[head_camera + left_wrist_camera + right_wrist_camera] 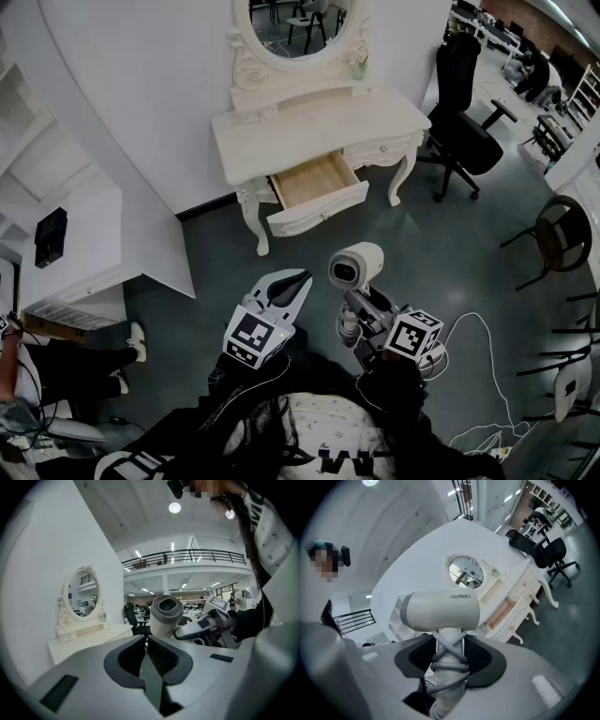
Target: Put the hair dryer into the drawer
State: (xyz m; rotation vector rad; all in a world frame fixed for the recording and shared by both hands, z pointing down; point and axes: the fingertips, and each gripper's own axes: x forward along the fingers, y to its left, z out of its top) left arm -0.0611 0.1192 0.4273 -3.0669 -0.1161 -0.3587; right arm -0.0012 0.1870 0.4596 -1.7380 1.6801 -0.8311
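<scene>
Right gripper [449,654] clamps hair dryer [440,611] by its cord-wrapped handle, well short of the far drawer [314,183], which stands open to receive it. Left gripper [146,639] jaws together, apparently empty.

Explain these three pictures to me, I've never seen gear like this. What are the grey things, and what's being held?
There is no robot here. A person holds a two-jawed hand tool, a gripper, in each hand. The head view looks down from a camera on the person's head. The other two views come from cameras riding on each gripper, looking along its jaws. The right gripper is shut on the handle of a hair dryer, whose cord is wound round that handle. The left gripper has its jaws together and holds nothing. Ahead stands a white dressing table with a mirror and one drawer pulled open, which looks empty. The patterned cubes are part of the grippers.
</scene>
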